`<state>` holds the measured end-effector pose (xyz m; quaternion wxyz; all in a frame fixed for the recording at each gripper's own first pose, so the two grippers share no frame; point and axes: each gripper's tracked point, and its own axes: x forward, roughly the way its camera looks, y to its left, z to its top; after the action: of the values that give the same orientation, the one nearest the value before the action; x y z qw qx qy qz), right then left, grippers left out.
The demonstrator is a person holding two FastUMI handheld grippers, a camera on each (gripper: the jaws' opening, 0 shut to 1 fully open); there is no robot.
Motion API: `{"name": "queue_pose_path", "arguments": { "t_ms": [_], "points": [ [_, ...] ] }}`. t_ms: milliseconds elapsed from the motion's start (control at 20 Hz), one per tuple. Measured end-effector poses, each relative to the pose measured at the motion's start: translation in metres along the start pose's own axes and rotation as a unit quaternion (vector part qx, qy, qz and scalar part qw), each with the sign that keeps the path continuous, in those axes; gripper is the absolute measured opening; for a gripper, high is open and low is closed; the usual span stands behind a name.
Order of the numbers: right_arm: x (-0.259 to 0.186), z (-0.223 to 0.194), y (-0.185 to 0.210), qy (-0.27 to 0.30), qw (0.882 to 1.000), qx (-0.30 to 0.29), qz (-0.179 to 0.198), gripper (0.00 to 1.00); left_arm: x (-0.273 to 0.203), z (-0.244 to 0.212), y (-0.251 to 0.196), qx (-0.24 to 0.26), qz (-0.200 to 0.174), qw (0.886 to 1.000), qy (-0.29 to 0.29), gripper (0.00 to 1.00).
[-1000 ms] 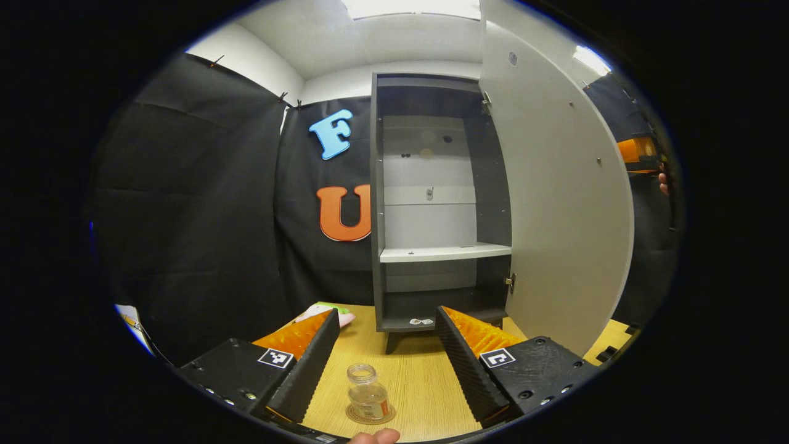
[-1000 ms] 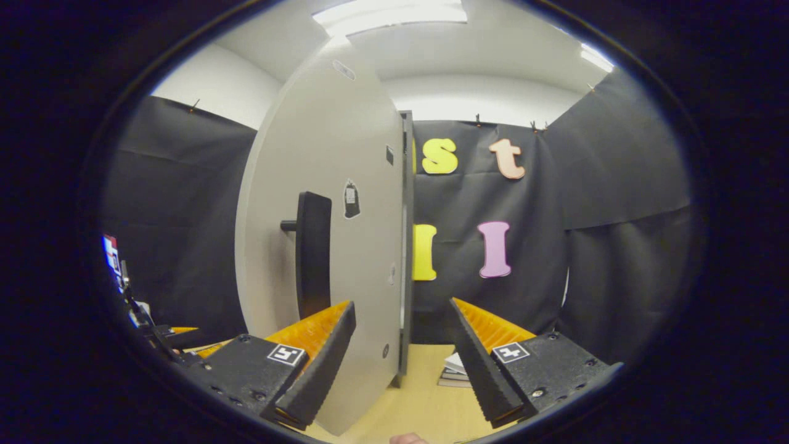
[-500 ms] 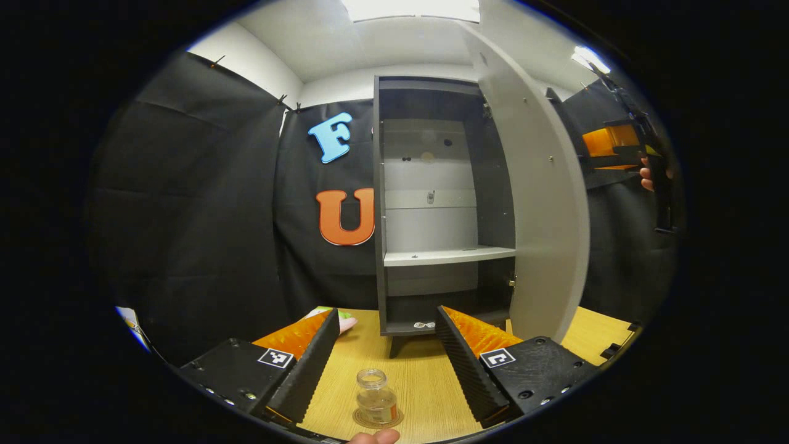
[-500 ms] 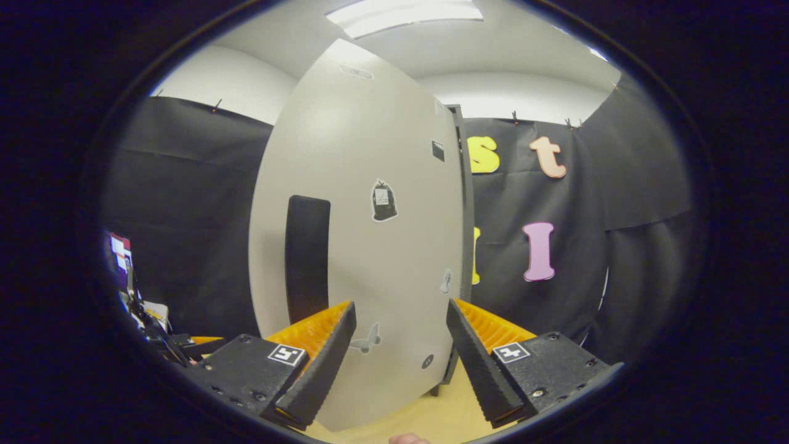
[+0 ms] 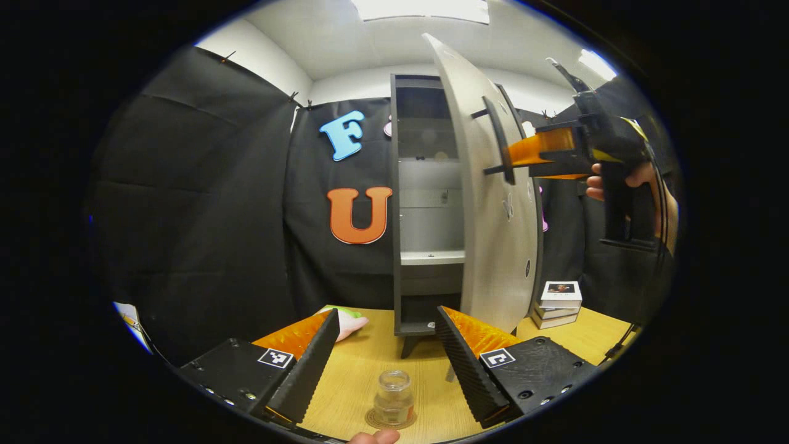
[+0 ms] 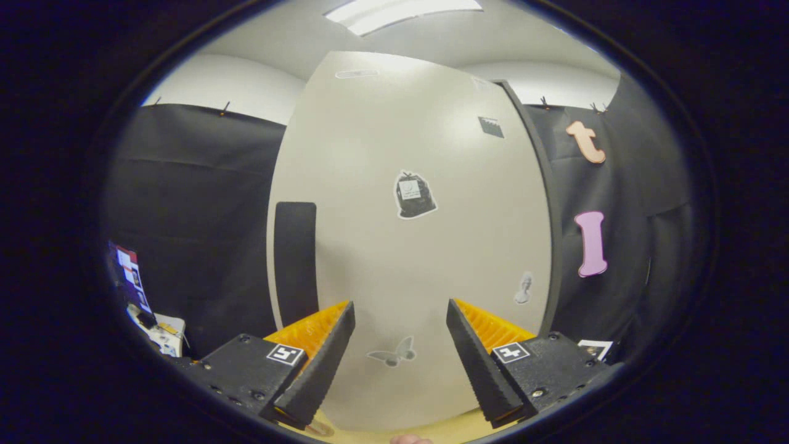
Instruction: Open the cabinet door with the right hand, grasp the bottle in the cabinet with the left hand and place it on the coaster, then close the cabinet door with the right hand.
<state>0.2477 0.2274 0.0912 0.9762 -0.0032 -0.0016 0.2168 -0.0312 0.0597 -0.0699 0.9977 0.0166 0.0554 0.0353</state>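
Because the bottle (image 5: 393, 398) already stands upright on the coaster (image 5: 391, 422), I hold my left gripper (image 5: 387, 345) back above it with its fingers spread and nothing between them, so nothing knocks the glass. The table (image 5: 357, 364) around it is bare wood, with the cabinet (image 5: 425, 203) standing just beyond. My right gripper (image 6: 399, 336) also has its fingers spread and empty, faced square at the outer side of the cabinet door (image 6: 419, 246), beside the dark handle (image 6: 294, 259), I judge to push rather than grip. The door is part way shut, so closing it is what remains.
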Motion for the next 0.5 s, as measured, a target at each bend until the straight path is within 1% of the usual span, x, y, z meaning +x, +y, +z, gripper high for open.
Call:
{"name": "queue_pose_path", "arguments": {
  "t_ms": [100, 150, 200, 250, 400, 450, 500],
  "points": [
    [0.026, -0.009, 0.009, 0.013, 1.0, 0.007, 0.003, 0.96, 0.002, 0.001, 0.009, -0.007, 0.01, 1.0, -0.001, 0.94],
    [0.037, -0.01, 0.01, 0.015, 1.0, 0.004, -0.002, 0.93, 0.003, 0.001, 0.013, -0.01, 0.014, 1.0, -0.003, 0.94],
    [0.044, -0.011, 0.01, 0.014, 1.0, 0.0, -0.008, 0.96, 0.002, 0.001, 0.016, -0.013, 0.017, 1.0, -0.002, 0.94],
    [0.05, -0.012, 0.011, 0.013, 1.0, -0.002, -0.013, 0.97, 0.002, -0.001, 0.018, -0.015, 0.021, 1.0, 0.0, 0.94],
    [0.045, -0.013, 0.007, 0.01, 1.0, 0.003, -0.024, 0.96, 0.0, -0.003, 0.023, -0.019, 0.026, 0.999, 0.003, 0.94],
    [0.039, -0.012, 0.003, 0.008, 1.0, 0.003, -0.028, 0.93, 0.0, -0.003, 0.023, -0.02, 0.027, 0.999, 0.002, 0.94],
    [0.03, -0.012, -0.001, 0.007, 0.999, 0.0, -0.033, 0.96, 0.0, -0.003, 0.023, -0.021, 0.027, 0.999, 0.002, 0.94]
  ]
}}
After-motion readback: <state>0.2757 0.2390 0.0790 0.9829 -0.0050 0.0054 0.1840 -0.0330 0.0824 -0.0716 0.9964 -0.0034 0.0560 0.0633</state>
